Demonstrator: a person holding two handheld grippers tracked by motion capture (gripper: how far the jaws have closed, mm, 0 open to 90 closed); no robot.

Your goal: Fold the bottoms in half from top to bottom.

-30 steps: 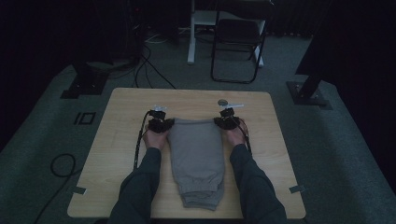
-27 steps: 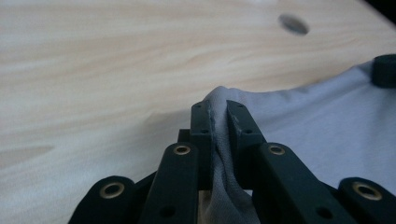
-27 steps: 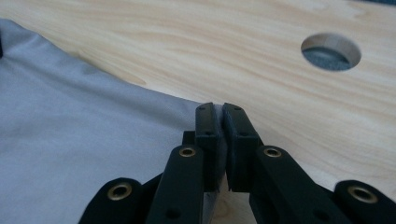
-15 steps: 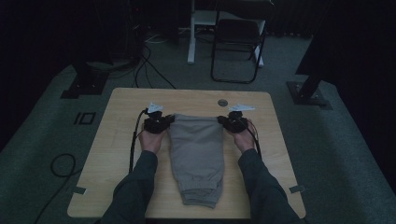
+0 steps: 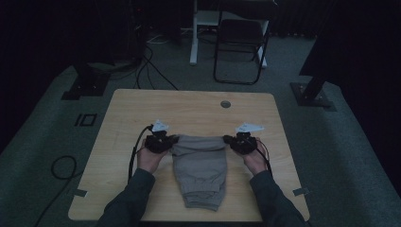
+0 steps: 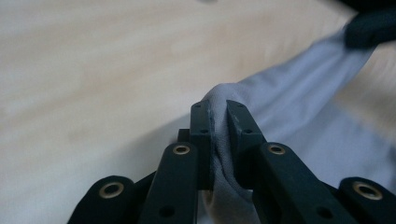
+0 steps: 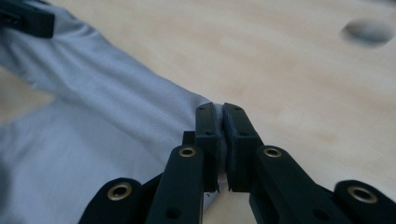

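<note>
I have a gripper in each hand and both are clamped on the top edge of a pair of grey sweatpants lying on the wooden table. My left gripper pinches the left corner of the waistband; along its jaws I see a bunched fold of cloth squeezed between them. My right gripper pinches the right corner, its jaws almost together with only a thin edge of the cloth caught between. The waistband is pulled fairly straight between the two grippers, and the folded legs lie flat on the table, running back toward me between my forearms. A small round hole sits in the tabletop beyond the pants, well apart from them. A dark chair stands on the floor past the far edge of the table
</note>
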